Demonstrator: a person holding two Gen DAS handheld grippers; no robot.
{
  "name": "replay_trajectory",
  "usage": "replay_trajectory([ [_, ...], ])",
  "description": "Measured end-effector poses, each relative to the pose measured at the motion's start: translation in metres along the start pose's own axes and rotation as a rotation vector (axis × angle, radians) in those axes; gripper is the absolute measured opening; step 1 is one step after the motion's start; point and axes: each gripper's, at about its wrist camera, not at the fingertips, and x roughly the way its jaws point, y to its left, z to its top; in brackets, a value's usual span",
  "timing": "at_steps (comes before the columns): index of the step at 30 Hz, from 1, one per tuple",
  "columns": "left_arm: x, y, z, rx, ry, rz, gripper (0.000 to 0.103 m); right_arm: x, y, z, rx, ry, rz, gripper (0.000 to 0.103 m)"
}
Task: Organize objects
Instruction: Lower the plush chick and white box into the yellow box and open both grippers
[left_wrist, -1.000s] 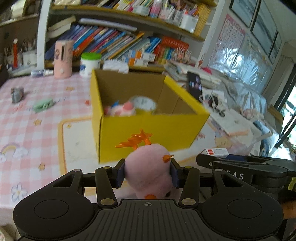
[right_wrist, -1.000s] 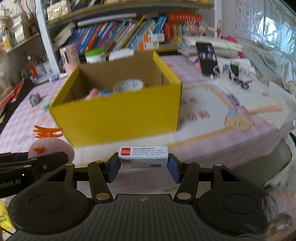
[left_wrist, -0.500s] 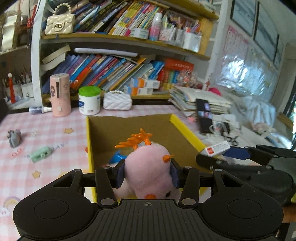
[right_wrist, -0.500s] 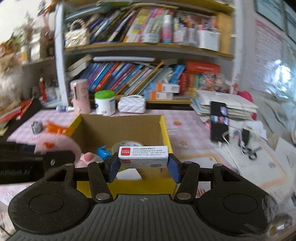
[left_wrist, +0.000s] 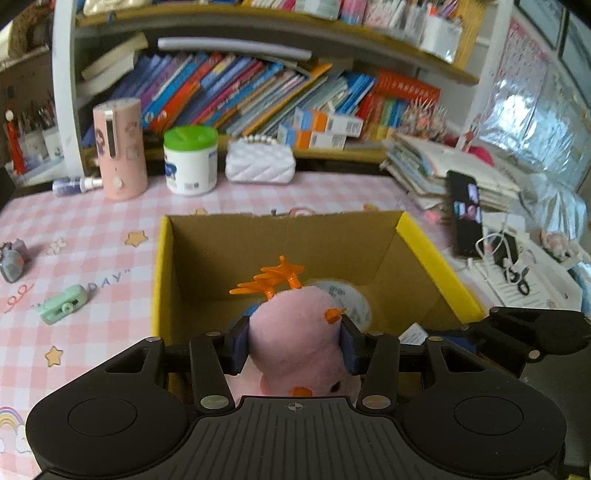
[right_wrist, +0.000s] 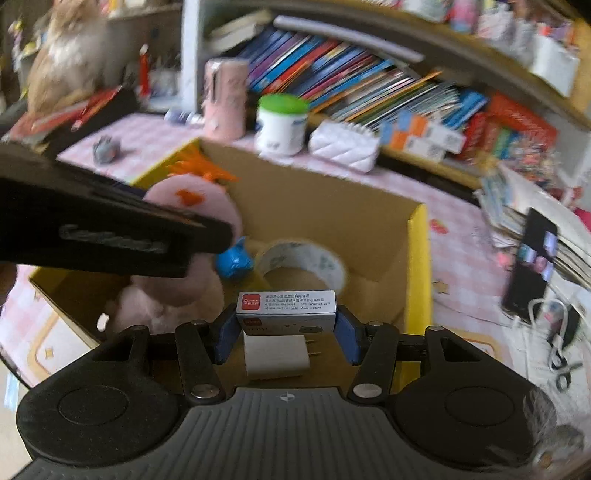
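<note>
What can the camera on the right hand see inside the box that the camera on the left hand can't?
Only the right wrist view shows a white plug lying on the box floor and a small blue toy beside the tape roll.

Only the left wrist view shows the mint green gadget on the pink cloth outside the box.

Both show the yellow box, the pink plush toy in the left gripper, and the right gripper holding the small white box.
</note>
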Motion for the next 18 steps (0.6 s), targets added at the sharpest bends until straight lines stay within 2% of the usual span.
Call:
replay_trajectory([
  [5,0.018,-0.007,0.006,0.019,0.031,-0.002,0.047,0.020,-0.002,0.008,-0.030,0.083,0.079,0.052],
  [13,0.035,-0.015,0.010,0.031,0.062,-0.033,0.050,0.036,-0.008,0.011,-0.028,0.163,0.122,0.053],
  [18,0.019,-0.015,0.007,0.023,-0.016,-0.023,0.058,0.034,-0.008,0.010,-0.025,0.159,0.116,0.054],
])
